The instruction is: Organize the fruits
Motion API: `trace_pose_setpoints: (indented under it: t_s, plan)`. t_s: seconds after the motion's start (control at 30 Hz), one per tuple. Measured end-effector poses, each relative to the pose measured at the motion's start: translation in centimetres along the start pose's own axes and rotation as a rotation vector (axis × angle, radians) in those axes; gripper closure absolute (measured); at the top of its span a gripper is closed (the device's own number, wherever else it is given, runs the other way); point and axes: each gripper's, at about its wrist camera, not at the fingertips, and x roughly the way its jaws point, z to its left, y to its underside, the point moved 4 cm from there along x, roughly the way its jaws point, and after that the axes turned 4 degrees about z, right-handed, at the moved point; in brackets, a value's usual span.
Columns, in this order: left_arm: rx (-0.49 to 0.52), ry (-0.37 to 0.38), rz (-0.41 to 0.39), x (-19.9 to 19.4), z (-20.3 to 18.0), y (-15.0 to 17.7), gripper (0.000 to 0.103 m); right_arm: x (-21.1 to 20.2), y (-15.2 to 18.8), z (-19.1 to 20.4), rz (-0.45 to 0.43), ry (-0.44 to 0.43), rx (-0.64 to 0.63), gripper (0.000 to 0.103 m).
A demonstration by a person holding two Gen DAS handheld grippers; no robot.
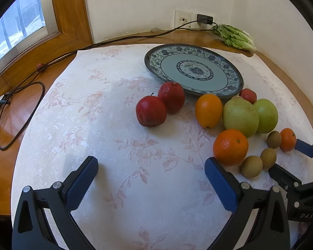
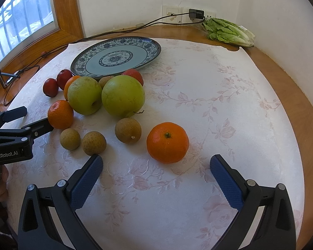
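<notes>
A blue patterned plate stands bare at the back of the cloth. In front of it lie two red fruits, an orange, two green apples, a mandarin, several small brown fruits and another mandarin. My left gripper is open and empty, low over the cloth, left of the mandarin. My right gripper is open and empty, just in front of the other mandarin.
A floral white cloth covers a round wooden table. A bag of lettuce lies at the back right by the wall sockets. A black cable runs along the left edge under the window.
</notes>
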Motion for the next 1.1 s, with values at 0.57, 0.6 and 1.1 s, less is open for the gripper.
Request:
trace_pose_setpoints:
  t_s: [0.57, 0.6, 1.1]
  plan:
    - [0.07, -0.007, -0.044, -1.1, 0.8, -0.9, 0.007, 0.0, -0.4, 0.0, 0.011, -0.026, -0.04, 0.0]
    - [0.07, -0.013, -0.051, -1.2, 0.9, -1.2, 0.008, 0.0, -0.5, 0.0, 0.012, -0.025, -0.042, 0.001]
    - [0.045, 0.097, -0.018, -0.3, 0.9, -3.1, 0.03, -2.9, -1.5, -0.5, -0.057, -0.052, -0.06, 0.017]
